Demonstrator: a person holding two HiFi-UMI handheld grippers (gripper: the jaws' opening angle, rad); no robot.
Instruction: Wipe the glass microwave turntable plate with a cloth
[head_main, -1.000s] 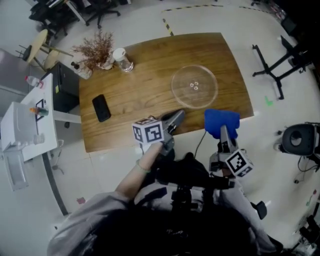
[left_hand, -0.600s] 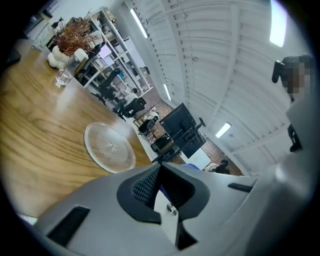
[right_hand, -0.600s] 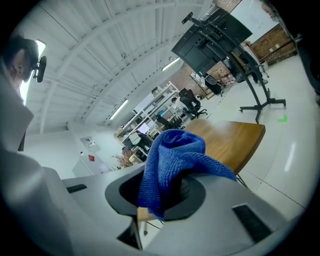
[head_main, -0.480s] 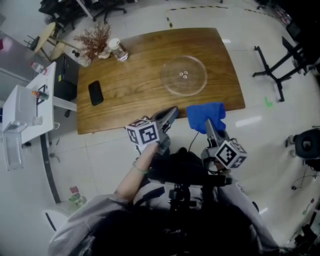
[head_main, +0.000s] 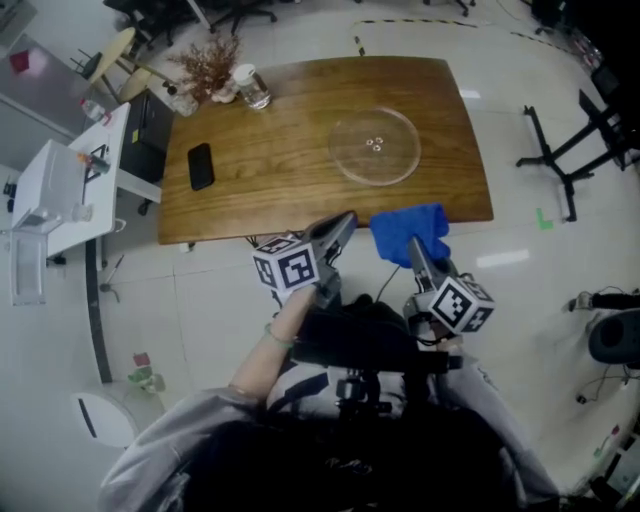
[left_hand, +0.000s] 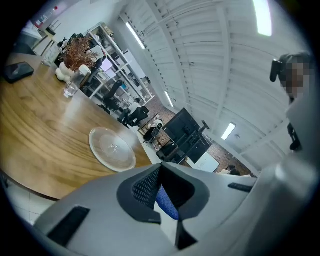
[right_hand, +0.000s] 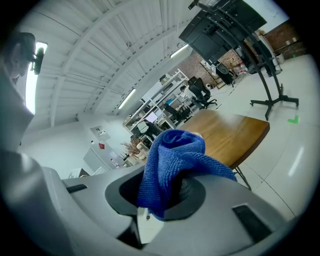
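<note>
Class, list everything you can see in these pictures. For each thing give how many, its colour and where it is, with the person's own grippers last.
Table: one, brown wood, middle of the head view.
Glass plate: one, clear, on the table's right half.
Phone: one, black, on the table's left part.
Jar: one, clear with a white lid, at the table's far left corner.
Dried plant: one, brown, beside the jar.
Cloth: one, blue, just off the table's near edge.
Stand: one, black, on the floor right of the table.
Left gripper: one, grey, jaws together, holding nothing.
Right gripper: one, grey, jaws shut on the cloth.
</note>
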